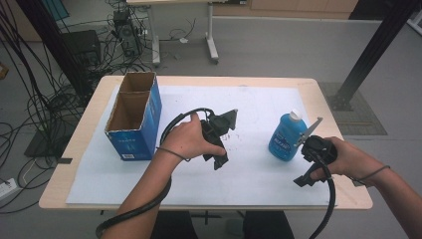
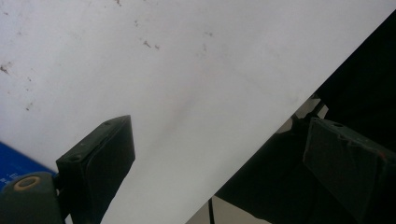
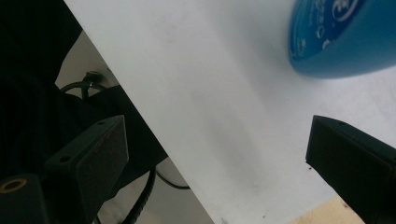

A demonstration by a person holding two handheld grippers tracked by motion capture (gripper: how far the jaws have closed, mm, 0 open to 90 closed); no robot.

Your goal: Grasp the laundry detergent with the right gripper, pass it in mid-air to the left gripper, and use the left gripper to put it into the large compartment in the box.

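From above, blue box [image 1: 135, 115] (beside bottle [image 1: 287, 137]).

Soft, even room light falls from above; the white sheet [image 1: 259, 109] reads bright without glare, and shadows under the hands are faint. The high view is slightly soft and low in detail. In the right gripper view, the blue bottle [image 3: 343, 35] beyond the jaws is blurred; the near jaws look dark.

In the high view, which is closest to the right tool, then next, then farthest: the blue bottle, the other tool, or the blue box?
1. Blue bottle, lying just left of the right tool.
2. Left tool, mid-table.
3. Blue box, open-topped, far left.
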